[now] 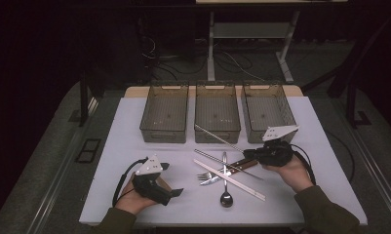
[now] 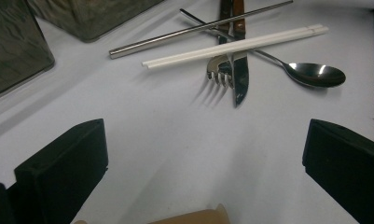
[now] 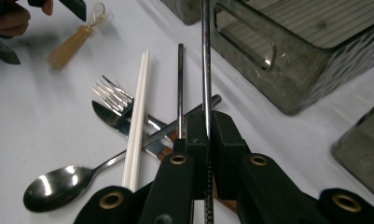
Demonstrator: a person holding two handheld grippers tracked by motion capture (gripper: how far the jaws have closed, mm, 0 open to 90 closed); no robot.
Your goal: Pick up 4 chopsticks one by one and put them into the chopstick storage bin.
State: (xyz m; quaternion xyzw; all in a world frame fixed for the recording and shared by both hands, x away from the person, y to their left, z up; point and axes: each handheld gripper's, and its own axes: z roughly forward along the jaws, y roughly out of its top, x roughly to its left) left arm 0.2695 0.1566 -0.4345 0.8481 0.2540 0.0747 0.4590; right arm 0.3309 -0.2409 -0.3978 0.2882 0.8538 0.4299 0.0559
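Dark room; white tabletop point(image 1: 134, 146) carrying three smoky translucent bins point(image 1: 165, 113) in a row along the far edge. Right tongs point(image 3: 207, 122) clamped together on a steel chopstick point(image 3: 205, 56), rod running from between the pads out toward the middle bin's near wall. Second steel chopstick point(image 3: 180, 88) lying just beside it in the cutlery heap. Heap at centre: white chopstick pair point(image 2: 236, 45) crossing over fork point(image 2: 219, 74), wood-handled knife point(image 2: 239, 77) and spoon point(image 2: 315, 74). Left tongs point(image 2: 203, 158) spread wide apart, nothing between them, held low over bare tabletop near the heap. Small wooden-handled item point(image 3: 72, 42) near the left hand.
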